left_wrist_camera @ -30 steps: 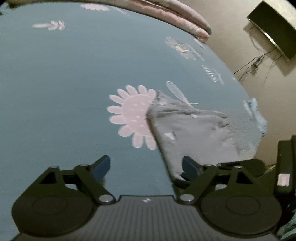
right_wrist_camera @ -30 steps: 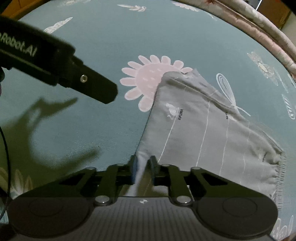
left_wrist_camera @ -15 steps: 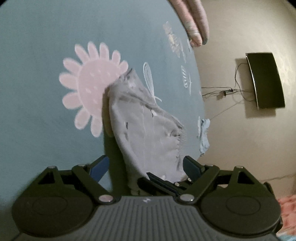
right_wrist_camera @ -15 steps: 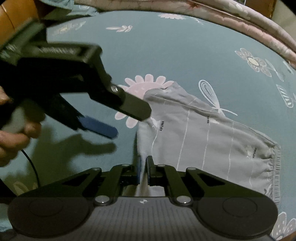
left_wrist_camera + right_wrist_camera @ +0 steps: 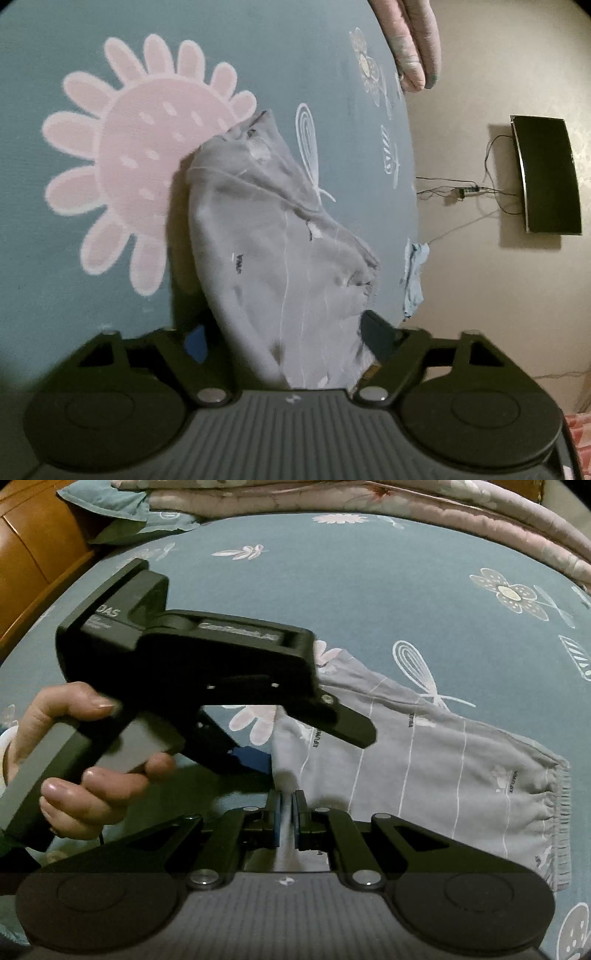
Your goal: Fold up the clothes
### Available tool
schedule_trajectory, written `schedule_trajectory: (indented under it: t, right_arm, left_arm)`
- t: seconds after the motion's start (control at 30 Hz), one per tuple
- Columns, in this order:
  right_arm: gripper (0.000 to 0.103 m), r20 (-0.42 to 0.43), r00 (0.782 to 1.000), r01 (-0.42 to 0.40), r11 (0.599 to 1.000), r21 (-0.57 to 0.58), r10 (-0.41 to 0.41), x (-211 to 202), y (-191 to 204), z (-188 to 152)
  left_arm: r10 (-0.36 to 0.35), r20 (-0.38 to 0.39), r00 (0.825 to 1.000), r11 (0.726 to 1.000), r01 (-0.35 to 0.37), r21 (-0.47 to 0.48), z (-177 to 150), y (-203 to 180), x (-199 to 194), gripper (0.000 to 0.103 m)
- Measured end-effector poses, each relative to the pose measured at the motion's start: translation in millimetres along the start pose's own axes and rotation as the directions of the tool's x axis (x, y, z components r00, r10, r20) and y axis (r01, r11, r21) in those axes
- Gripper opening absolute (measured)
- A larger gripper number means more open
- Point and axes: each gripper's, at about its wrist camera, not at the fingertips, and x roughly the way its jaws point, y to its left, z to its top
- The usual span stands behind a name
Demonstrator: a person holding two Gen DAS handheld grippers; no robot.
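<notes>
Looking through the left wrist view first: we're holding the left gripper (image 5: 284,339) with its jaws spread wide, straddling the near end of the grey garment (image 5: 273,236). The cloth is running between the blue pad and the dark finger, nothing clamped. The garment is lying on the bed sheet (image 5: 55,258), its far corner overlapping the pink flower print (image 5: 140,162). We're judging this as lining up for a second grasp point.

Switching to the right wrist view: the right gripper (image 5: 285,818) is pinched together on a fold of the grey garment's (image 5: 443,760) near edge, holding that corner lifted. The left gripper (image 5: 258,753) is coming in from the left, in the left hand (image 5: 70,760), jaws apart at the garment's left edge. The elastic waistband (image 5: 554,812) is sitting to the right, flat on the bed sheet (image 5: 369,572). Two anchored corners should let us carry the fold over.
</notes>
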Motion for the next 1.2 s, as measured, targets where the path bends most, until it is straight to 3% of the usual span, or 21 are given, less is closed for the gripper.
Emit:
schedule_trajectory:
  t: [0.1, 0.2, 0.3, 0.43, 0.47, 0.63, 0.7, 0.77, 0.83, 0.9, 1.0, 1.07, 1.2]
  right_arm:
    - [0.009, -0.003, 1.0, -0.009, 1.0, -0.005, 0.009, 2, -1, 0]
    - [0.021, 0.002, 1.0, -0.025, 1.0, -0.001, 0.025, 4, -6, 0]
    - [0.036, 0.025, 0.999, -0.031, 1.0, 0.005, 0.031, 2, -15, -1]
    - [0.075, 0.075, 0.997, 0.002, 0.997, 0.078, -0.008, -14, -43, -5]
    - [0.078, 0.081, 0.996, 0.018, 0.995, 0.103, -0.027, -17, -54, -6]
    - [0.078, 0.108, 0.977, 0.159, 0.962, 0.224, -0.186, -33, -125, -13]
    - [0.081, 0.143, 0.969, 0.159, 0.95, 0.268, -0.203, -40, -156, -19]
    - [0.098, 0.197, 0.97, 0.076, 0.948, 0.308, -0.142, -40, -189, -30]
    - [0.098, 0.249, 0.962, 0.022, 0.937, 0.349, -0.115, -38, -214, -41]
    - [0.098, 0.206, 0.966, 0.065, 0.916, 0.396, -0.157, -28, -234, -44]
    - [0.091, 0.177, 0.984, -0.063, 0.875, 0.48, -0.026, -12, -269, -54]
    - [0.09, 0.196, 0.978, -0.164, 0.849, 0.503, 0.073, -1, -284, -60]
    - [0.09, 0.22, 0.963, -0.247, 0.839, 0.486, 0.156, 13, -300, -65]
  left_arm:
    - [0.062, 0.009, 0.998, 0.998, -0.062, 0.026, -2, -2, 2, 0.033]
    - [0.087, 0.013, 0.996, 0.996, -0.087, 0.032, -1, 0, 2, 0.019]
    - [0.09, 0.013, 0.996, 0.996, -0.09, 0.025, -1, 2, 1, 0.018]
    - [0.108, 0.012, 0.994, 0.993, -0.109, 0.047, 0, 1, 0, 0.019]
    - [0.109, 0.01, 0.994, 0.993, -0.11, 0.048, 0, 0, 0, 0.019]
    - [0.107, 0.001, 0.994, 0.993, -0.107, 0.058, 2, 3, -4, 0.024]
    - [0.109, 0.0, 0.994, 0.992, -0.108, 0.066, 2, 3, -5, 0.024]
    - [0.116, 0.0, 0.993, 0.989, -0.116, 0.088, 1, 2, -6, 0.024]
    - [0.126, 0.006, 0.992, 0.985, -0.126, 0.12, -1, -1, -6, 0.024]
    - [0.136, 0.019, 0.991, 0.978, -0.137, 0.158, -5, -5, -7, 0.024]
    - [0.149, 0.024, 0.989, 0.968, -0.151, 0.2, -6, -9, -7, 0.024]
    - [0.147, 0.018, 0.989, 0.972, -0.148, 0.185, -5, -8, -8, 0.025]
    - [0.151, 0.006, 0.989, 0.975, -0.15, 0.162, -2, -7, -10, 0.025]
